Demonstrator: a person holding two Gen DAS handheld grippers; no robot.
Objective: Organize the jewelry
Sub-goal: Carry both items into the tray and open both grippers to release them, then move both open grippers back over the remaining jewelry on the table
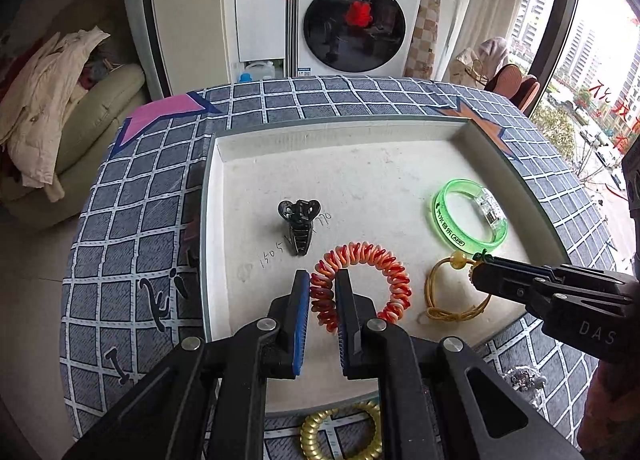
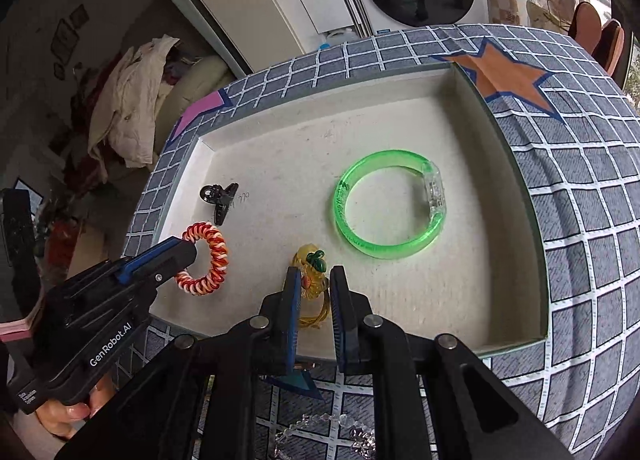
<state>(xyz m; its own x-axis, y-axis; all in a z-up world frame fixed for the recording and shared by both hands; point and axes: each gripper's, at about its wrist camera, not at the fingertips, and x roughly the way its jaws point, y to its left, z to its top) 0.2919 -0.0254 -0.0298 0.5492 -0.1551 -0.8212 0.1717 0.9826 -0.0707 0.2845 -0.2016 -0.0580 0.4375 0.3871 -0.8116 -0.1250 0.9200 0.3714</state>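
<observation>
Left wrist view: left gripper (image 1: 323, 280) clamped on the red-and-white spiral band (image 1: 362, 286), over the tray (image 1: 340, 130). Step looks like placing; next move probably lower and let go. Tray count: one black claw clip (image 1: 299, 226), one green bangle (image 1: 470, 218), one gold coil (image 1: 344, 434) outside.

Right wrist view: right gripper (image 2: 315, 280) pinches the yellow cord bracelet (image 2: 314, 260) with its leaf charm, near tray's front edge. One beaded piece (image 2: 320, 426) left on the checked cloth (image 2: 580, 220).

A white front-loading washing machine (image 1: 356, 20) stands behind the table, something red showing in its dark door glass. A mop with a red handle (image 1: 294, 16) leans just left of it. Pale clothes (image 1: 44, 100) lie heaped on a cream sofa (image 1: 100, 108).
</observation>
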